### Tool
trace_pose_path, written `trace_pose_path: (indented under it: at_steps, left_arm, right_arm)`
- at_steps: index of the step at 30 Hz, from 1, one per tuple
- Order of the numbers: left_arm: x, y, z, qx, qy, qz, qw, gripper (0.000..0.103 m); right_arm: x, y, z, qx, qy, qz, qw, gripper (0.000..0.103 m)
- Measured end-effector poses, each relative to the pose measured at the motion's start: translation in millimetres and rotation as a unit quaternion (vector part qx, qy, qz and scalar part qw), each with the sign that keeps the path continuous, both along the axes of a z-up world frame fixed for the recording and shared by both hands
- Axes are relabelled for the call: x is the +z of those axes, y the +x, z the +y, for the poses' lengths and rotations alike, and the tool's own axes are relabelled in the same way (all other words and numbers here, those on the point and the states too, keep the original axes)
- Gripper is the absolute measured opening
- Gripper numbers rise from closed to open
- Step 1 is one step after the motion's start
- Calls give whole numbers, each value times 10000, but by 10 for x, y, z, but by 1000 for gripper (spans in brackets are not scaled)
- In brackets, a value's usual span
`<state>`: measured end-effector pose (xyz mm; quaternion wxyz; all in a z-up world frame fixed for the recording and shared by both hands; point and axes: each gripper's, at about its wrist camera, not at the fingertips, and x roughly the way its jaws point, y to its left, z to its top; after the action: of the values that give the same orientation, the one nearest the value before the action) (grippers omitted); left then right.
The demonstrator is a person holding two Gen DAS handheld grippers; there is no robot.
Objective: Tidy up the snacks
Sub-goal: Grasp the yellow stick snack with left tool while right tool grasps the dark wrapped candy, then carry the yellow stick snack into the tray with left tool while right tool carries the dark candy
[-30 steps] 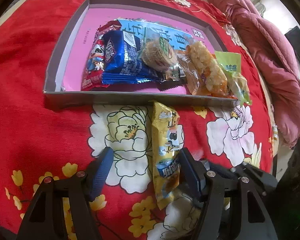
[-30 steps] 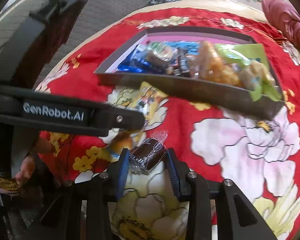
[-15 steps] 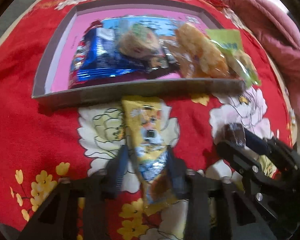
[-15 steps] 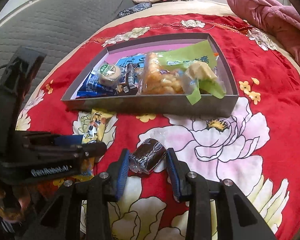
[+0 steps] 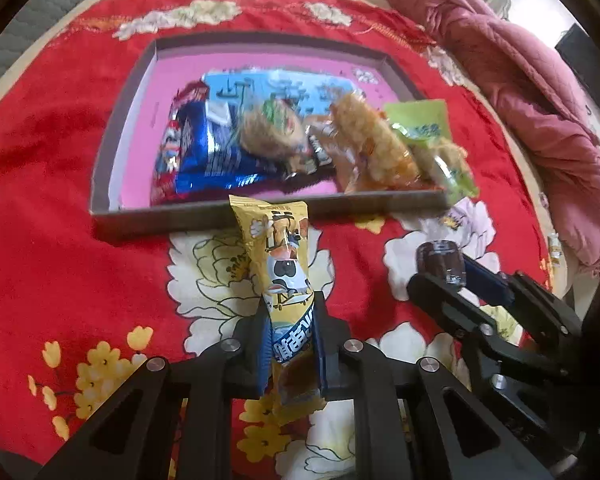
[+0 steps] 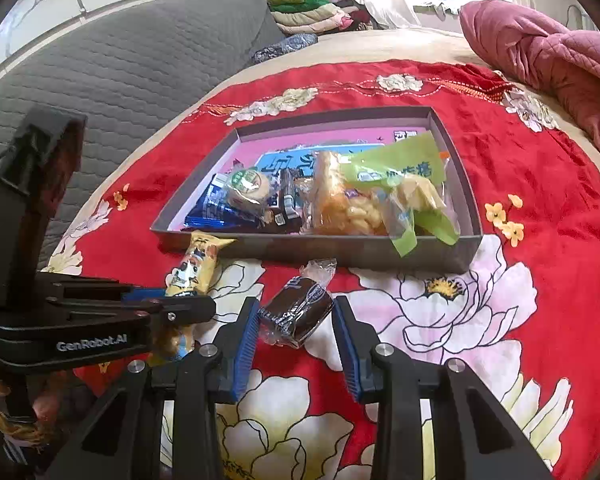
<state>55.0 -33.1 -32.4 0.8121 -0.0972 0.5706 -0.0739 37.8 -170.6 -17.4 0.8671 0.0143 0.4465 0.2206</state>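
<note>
Black angular frames on left claw [image 5: 290, 344] and right claw [image 6: 296, 334], silver screws at the joints, ribbed blue pads [image 6: 246, 346], white "GenRobot.AI" lettering.

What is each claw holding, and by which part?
Left claw: yellow snack packet, near its lower end. Right claw: brown wrapped snack, across its middle.

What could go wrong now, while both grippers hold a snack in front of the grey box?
1. The left gripper pinches the yellow packet only near its lower end; the long free part may catch on the grey box's near wall.
2. The right gripper holds the brown cake in slippery clear wrap, so it might slide out.
3. The two grippers are close together and could collide.
</note>
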Motion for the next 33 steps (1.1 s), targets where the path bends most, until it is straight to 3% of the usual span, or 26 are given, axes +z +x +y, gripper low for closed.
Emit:
trace_pose_path:
  at_steps: [14, 33]
  left_arm:
    - [432, 61, 411, 458, -92, -582, 9972, 17]
    - [475, 443, 867, 1042, -42, -884, 9906, 17]
  right_arm:
    - [169, 66, 75, -31, 110, -322, 9994, 37]
    - [250, 395, 311, -10, 130, -643, 9978, 37]
